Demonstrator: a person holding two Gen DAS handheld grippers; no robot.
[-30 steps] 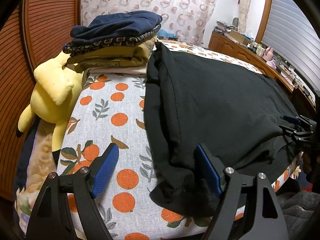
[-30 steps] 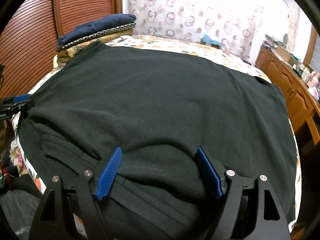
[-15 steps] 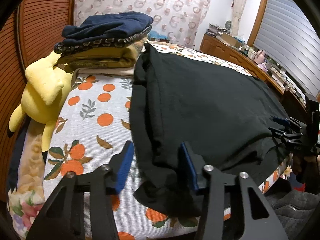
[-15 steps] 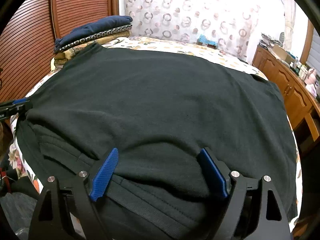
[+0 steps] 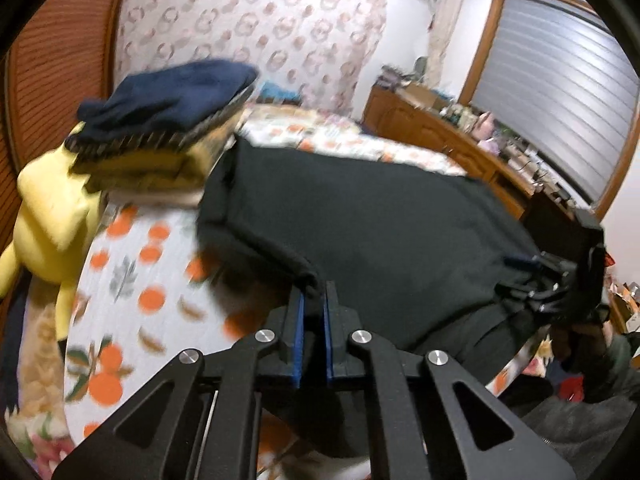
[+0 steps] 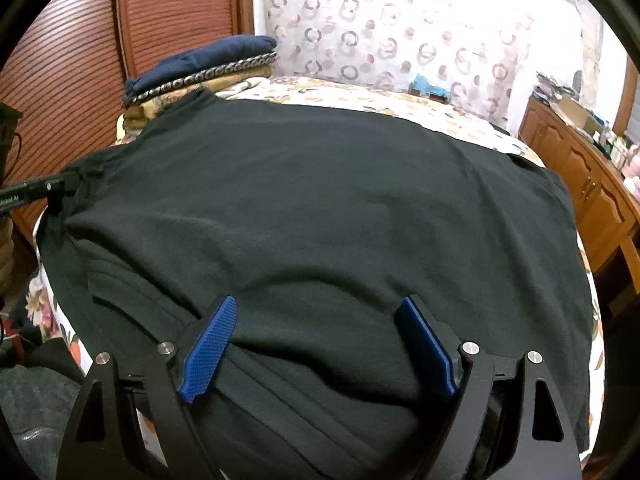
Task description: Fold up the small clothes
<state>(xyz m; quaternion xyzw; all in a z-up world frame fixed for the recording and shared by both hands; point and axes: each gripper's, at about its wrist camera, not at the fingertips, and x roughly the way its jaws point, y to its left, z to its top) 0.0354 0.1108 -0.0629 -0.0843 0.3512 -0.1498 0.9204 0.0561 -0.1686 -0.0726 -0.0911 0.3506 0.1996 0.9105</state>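
Note:
A black garment (image 6: 320,208) lies spread over a bed with an orange-print sheet (image 5: 132,292). My left gripper (image 5: 312,300) is shut on the garment's near left edge (image 5: 308,276) and lifts it a little off the sheet. My right gripper (image 6: 320,320) is open, its blue pads either side of a hump of the black cloth near the garment's near edge. The right gripper also shows at the right of the left wrist view (image 5: 560,280), and the left gripper at the left edge of the right wrist view (image 6: 36,192).
A stack of folded clothes (image 5: 168,120), navy on top, sits at the bed's far left corner. A yellow plush toy (image 5: 52,216) lies beside it at the bed's left edge. A wooden dresser (image 6: 580,176) stands to the right, and a wooden headboard (image 6: 168,12) behind.
My left gripper has moved right onto the garment's edge, shut on it and raised it. My right gripper has stayed open over the cloth, almost still.

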